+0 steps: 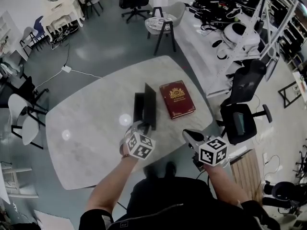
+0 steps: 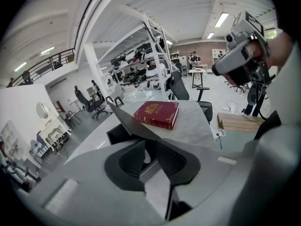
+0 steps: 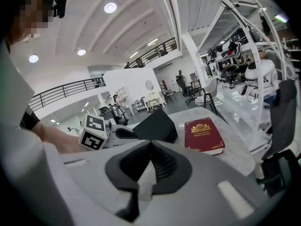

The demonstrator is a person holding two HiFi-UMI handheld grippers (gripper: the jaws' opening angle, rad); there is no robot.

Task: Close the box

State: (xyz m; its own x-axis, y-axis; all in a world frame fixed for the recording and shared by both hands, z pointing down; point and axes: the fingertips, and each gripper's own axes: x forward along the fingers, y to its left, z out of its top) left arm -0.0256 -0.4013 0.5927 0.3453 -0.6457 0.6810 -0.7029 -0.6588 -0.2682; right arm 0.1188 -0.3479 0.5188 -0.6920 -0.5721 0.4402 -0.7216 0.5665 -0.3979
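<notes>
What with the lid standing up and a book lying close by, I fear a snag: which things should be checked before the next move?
1. Box closed: not ok. The lid stands upright beside the open black box.
2. Grip on the lid: ok. The left gripper is shut on its near edge.
3. Lid's way down: ok. The red book lies flat on the other side of the lid, apart from it.
4. Inside of the box free: cannot tell, it shows only as dark.
5. Right gripper out of the way: ok. It is shut, empty, and at the table edge, away from the box.
</notes>
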